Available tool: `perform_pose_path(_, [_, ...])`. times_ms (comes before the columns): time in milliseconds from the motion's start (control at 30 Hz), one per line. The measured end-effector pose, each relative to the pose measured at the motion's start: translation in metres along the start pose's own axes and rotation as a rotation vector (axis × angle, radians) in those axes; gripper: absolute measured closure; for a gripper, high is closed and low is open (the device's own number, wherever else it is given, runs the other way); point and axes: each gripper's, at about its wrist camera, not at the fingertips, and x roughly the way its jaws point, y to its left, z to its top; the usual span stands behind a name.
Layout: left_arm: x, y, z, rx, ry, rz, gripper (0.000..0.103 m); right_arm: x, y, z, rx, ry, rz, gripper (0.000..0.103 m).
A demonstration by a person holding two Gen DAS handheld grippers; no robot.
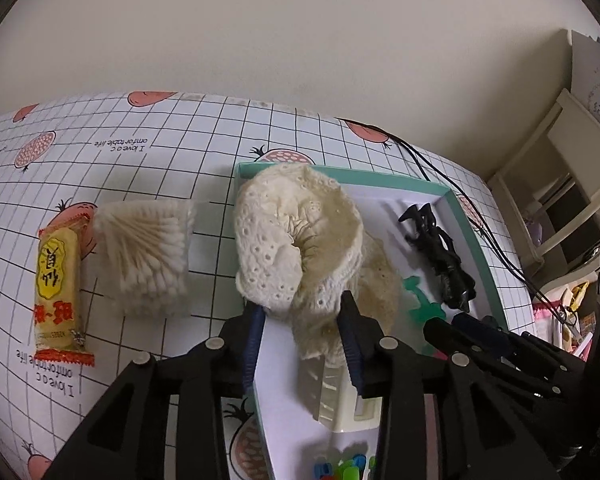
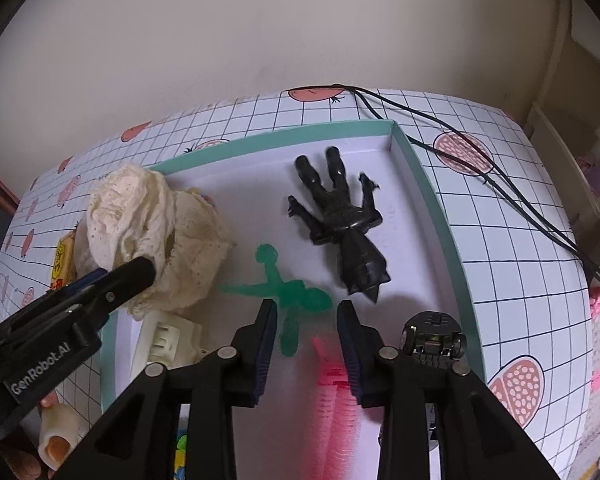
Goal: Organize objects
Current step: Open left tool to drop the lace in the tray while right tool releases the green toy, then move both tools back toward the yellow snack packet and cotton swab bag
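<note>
A table [image 1: 172, 152] covered in a grid-patterned cloth with red fruit prints carries a teal-rimmed shallow box [image 2: 420, 184], a fanned bundle of cotton swabs [image 1: 148, 256], a yellow snack packet [image 1: 58, 292], and black cables [image 2: 480, 168], possibly chargers.

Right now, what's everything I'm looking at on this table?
Box: one, teal rim, white inside, on the table.
Knitted hat: one, cream, at the box's left edge.
Toy figure: one, black, lying in the box.
Plastic figure: one, green, flat in the box.
Hair roller: one, pink, in the box.
Clip: one, cream, under the hat.
Cotton swabs: one pack, white, left of the box.
Snack packet: one, yellow, far left.
Cables: black, beyond the box.
Tablecloth: white, grid pattern.
Left gripper: black, open around the hat.
Right gripper: black, open, empty.
</note>
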Motion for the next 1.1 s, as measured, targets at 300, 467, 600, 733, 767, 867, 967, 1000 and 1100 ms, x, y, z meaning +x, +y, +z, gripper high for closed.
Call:
perform_pose_path(300, [-0.028,0.003,0.012,-0.007,-0.031,0.0,0.062,-0.02,0.005,0.006,-0.01,-0.039,0.004,0.066])
perform_pose_path(467, [-0.045,0.007,0.018,-0.001,-0.078,0.025,0.061,-0.031,0.01,0.009,-0.013,-0.065,0.006,0.066])
perform_pose_path(600, [-0.052,0.017,0.022,-0.016,-0.097,0.052,0.053,-0.032,0.015,0.011,-0.022,-0.069,0.009,0.066])
perform_pose_path(733, [-0.054,0.034,0.025,-0.048,-0.103,0.102,0.052,-0.035,0.02,0.011,-0.027,-0.077,0.015,0.06])
perform_pose_path(767, [-0.054,0.039,0.025,-0.058,-0.103,0.112,0.051,-0.037,0.022,0.01,-0.029,-0.079,0.016,0.057])
perform_pose_path(867, [-0.055,0.057,0.026,-0.097,-0.099,0.138,0.046,-0.035,0.024,0.011,-0.036,-0.084,0.02,0.053])
perform_pose_path(967, [-0.058,0.074,0.027,-0.129,-0.106,0.171,0.04,-0.033,0.026,0.012,-0.034,-0.089,0.021,0.041])
perform_pose_path(1000, [-0.059,0.078,0.027,-0.135,-0.111,0.176,0.036,-0.033,0.027,0.012,-0.034,-0.09,0.022,0.039])
perform_pose_path(1100, [-0.062,0.09,0.028,-0.159,-0.118,0.189,0.03,-0.032,0.031,0.012,-0.043,-0.093,0.022,0.03])
